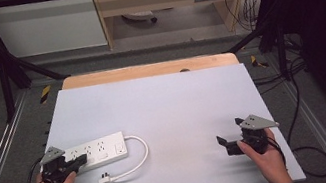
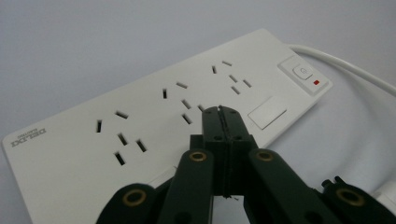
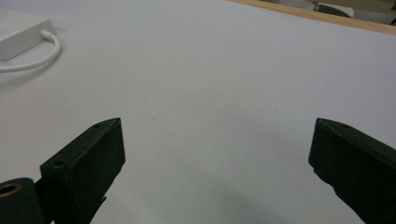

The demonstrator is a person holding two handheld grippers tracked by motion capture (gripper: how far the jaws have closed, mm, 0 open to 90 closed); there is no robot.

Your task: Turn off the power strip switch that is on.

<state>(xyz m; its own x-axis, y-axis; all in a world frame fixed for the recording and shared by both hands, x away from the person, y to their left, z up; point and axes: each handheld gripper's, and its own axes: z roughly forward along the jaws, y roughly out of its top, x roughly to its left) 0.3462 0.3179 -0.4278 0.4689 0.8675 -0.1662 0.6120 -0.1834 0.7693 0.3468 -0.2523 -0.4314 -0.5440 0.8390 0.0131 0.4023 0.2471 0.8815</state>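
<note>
White power strip lying flat on the white board, near-left part, long axis running roughly left-right. Sitting socket-face up, several socket groups showing along the top face, rocker switch with a red indicator at the cable end. Carrying a brand mark at the opposite end, seen upside down in the left gripper view.

White cable leaving the strip's right end, looping round toward the near edge, ending in a white plug lying loose on the board just in front of the strip.

Left gripper hovering at the strip's left end, jaws pressed together with nothing between them. Tips pointing at the strip's top face near a middle socket group; touching or just above, cannot tell.

Right gripper sitting well apart on the right side of the board, jaws standing wide apart, nothing between them, only bare board under them.

Wooden tabletop edge showing beyond the board's far side.
</note>
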